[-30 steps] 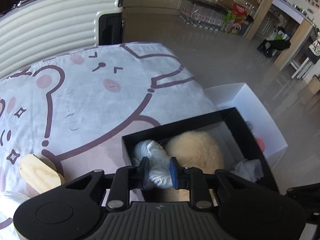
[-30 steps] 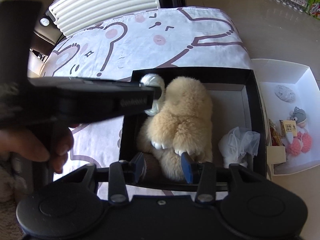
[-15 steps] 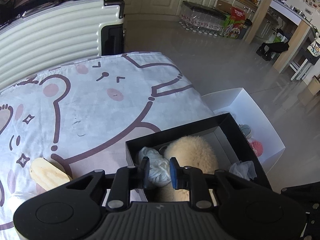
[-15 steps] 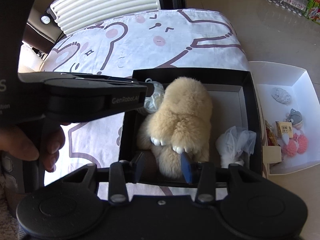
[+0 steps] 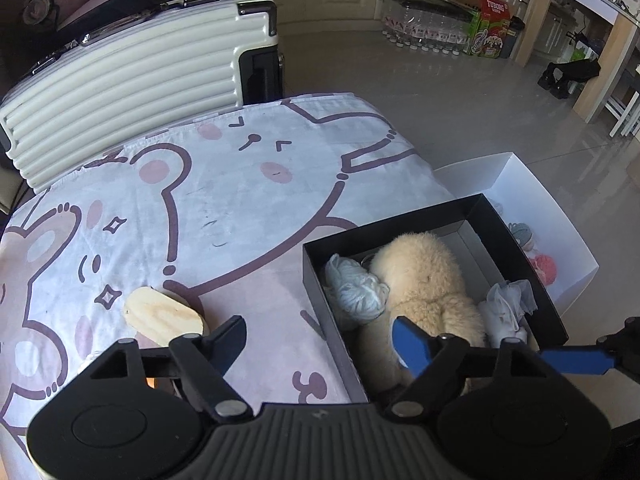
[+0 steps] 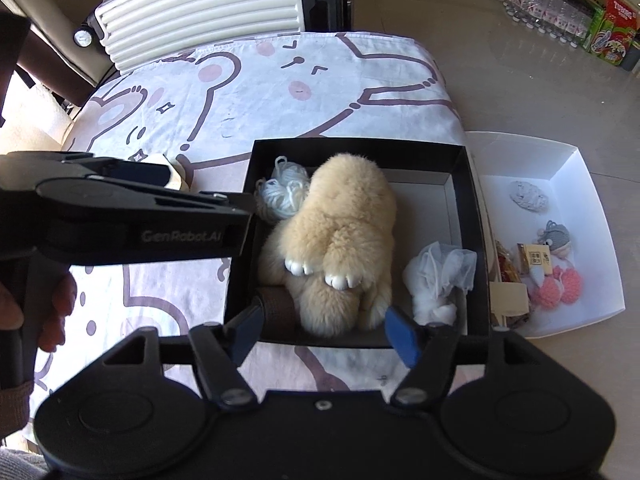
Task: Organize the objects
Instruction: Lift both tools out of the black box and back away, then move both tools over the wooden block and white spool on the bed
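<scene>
A black box [image 5: 496,216] [image 6: 478,216] sits at the right edge of a bed. In it lie a white yarn ball [image 5: 354,290] [image 6: 282,190], a beige plush toy [image 5: 424,276] [image 6: 344,236] and a white mesh bundle [image 5: 506,304] [image 6: 438,276]. My left gripper [image 5: 320,346] is open and empty, above the box's left wall; it also shows from the side in the right wrist view [image 6: 224,216]. My right gripper [image 6: 326,330] is open and empty, at the box's near edge. A wooden oval piece [image 5: 164,314] lies on the bedsheet left of the box.
A white tray [image 6: 576,168] [image 5: 560,216] right of the black box holds small knitted toys and pink pompoms [image 6: 560,286]. A cream suitcase [image 5: 132,80] [image 6: 216,4] stands behind the bed. The cartoon-print sheet [image 5: 224,184] covers the bed. Bottles and boxes [image 5: 448,28] stand on the far floor.
My left gripper opened, let go of the white yarn ball into the box's far left corner, and drew back and up. My right gripper opened wider.
</scene>
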